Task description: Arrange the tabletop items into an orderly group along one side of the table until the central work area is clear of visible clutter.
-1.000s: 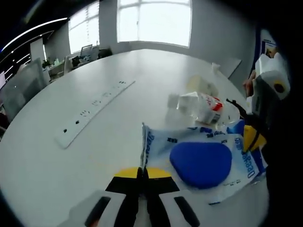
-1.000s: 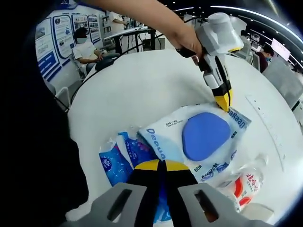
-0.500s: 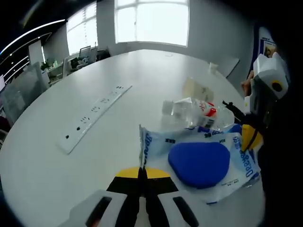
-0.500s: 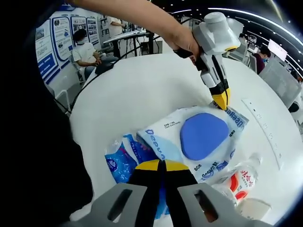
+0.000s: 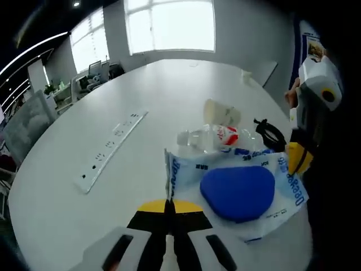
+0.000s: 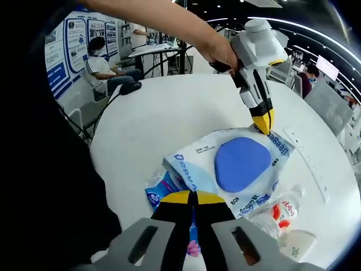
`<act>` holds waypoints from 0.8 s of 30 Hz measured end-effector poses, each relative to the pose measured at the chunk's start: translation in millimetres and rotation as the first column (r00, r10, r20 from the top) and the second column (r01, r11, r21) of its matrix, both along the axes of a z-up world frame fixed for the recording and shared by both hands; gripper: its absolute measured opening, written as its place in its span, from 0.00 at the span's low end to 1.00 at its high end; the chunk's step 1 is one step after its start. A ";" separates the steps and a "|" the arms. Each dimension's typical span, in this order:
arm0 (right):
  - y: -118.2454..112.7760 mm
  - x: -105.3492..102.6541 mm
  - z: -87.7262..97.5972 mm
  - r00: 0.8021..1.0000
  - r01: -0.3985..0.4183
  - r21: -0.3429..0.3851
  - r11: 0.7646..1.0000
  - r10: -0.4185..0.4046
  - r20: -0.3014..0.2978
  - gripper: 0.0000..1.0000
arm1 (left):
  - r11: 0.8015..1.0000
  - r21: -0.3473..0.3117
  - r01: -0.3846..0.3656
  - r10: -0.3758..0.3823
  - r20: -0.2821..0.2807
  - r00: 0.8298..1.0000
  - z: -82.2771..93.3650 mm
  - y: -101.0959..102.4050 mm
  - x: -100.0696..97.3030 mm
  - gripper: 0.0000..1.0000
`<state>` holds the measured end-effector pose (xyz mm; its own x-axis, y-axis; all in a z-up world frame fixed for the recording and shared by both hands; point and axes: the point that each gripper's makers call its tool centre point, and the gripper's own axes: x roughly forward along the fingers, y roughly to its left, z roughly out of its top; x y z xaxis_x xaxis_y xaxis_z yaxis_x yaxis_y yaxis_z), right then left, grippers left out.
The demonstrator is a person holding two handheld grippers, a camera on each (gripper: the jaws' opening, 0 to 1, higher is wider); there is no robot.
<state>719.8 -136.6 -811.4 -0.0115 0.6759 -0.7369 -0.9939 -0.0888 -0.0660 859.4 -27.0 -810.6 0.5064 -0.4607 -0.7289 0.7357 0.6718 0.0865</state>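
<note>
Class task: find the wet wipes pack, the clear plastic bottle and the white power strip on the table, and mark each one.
wet wipes pack [image 5: 237,192], left gripper view, on its blue lid.
clear plastic bottle [image 5: 217,137], left gripper view, on its red label.
white power strip [image 5: 110,149], left gripper view, mid-length.

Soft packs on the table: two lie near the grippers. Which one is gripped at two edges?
The big white wipes pack with the blue lid: both grippers, left gripper and right gripper, pinch its edges. The smaller blue tissue pack lies partly under it.
</note>
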 end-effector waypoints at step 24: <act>-7.5 -75.9 18.7 0.998 0.013 0.094 0.995 -0.007 -0.065 0.00 | 0.991 0.031 0.133 -0.133 -0.008 0.991 6.3 -50.7 -45.9 0.00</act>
